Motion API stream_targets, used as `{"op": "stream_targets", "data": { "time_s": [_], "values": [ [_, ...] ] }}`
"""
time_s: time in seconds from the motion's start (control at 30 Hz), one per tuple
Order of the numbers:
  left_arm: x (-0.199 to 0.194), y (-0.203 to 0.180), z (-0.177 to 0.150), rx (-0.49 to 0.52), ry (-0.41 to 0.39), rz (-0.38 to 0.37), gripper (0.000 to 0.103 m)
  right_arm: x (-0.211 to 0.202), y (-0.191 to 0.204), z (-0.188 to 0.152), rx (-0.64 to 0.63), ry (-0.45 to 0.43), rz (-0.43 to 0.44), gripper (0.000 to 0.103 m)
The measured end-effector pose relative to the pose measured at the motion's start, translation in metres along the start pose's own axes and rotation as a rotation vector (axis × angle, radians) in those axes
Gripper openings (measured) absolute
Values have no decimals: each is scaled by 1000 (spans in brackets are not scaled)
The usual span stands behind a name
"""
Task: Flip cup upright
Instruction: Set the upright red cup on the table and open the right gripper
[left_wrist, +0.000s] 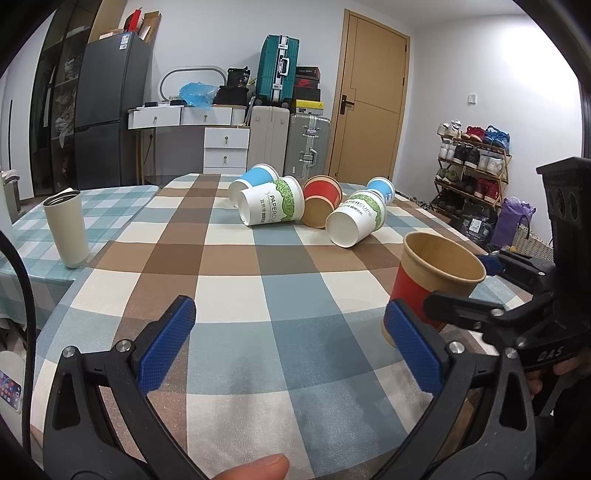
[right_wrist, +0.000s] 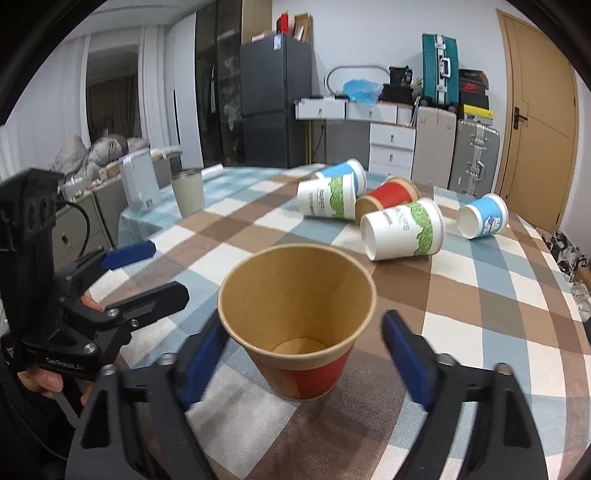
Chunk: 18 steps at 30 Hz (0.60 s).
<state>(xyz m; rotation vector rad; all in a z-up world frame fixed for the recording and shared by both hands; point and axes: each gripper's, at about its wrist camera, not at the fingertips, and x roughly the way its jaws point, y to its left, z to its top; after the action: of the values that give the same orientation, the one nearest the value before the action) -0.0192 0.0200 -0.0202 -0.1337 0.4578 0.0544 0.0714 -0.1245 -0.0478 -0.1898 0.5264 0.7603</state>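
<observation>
A red and kraft paper cup (right_wrist: 299, 328) stands upright on the checked tablecloth, mouth up, between the open fingers of my right gripper (right_wrist: 306, 350), which do not touch it. The cup also shows in the left wrist view (left_wrist: 436, 280), with the right gripper (left_wrist: 465, 288) around it. My left gripper (left_wrist: 288, 347) is open and empty over the cloth, left of the cup; it shows in the right wrist view (right_wrist: 147, 273). Several paper cups lie on their sides farther back: white-green (left_wrist: 271, 205), blue (left_wrist: 253, 179), red (left_wrist: 321, 201), white-green (left_wrist: 356, 221), blue (left_wrist: 382, 188).
A beige tumbler (left_wrist: 66, 229) stands upright at the left on a teal checked cloth (left_wrist: 110, 206). The table's right edge (left_wrist: 461, 236) runs close behind the cups. A phone (left_wrist: 9, 389) lies at the far left. Fridge, drawers, suitcases and a shoe rack stand behind.
</observation>
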Motion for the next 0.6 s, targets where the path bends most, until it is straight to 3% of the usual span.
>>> {"op": "stream_targets", "data": {
  "time_s": [0.23,0.6],
  "values": [
    [-3,-7,7,7,-35,-15,102,-33,-23,-5,59,-141,52,103],
    [7,-22,12,18,-57,-48,102,-57,-45,-17,96,-228,110,103]
  ]
}}
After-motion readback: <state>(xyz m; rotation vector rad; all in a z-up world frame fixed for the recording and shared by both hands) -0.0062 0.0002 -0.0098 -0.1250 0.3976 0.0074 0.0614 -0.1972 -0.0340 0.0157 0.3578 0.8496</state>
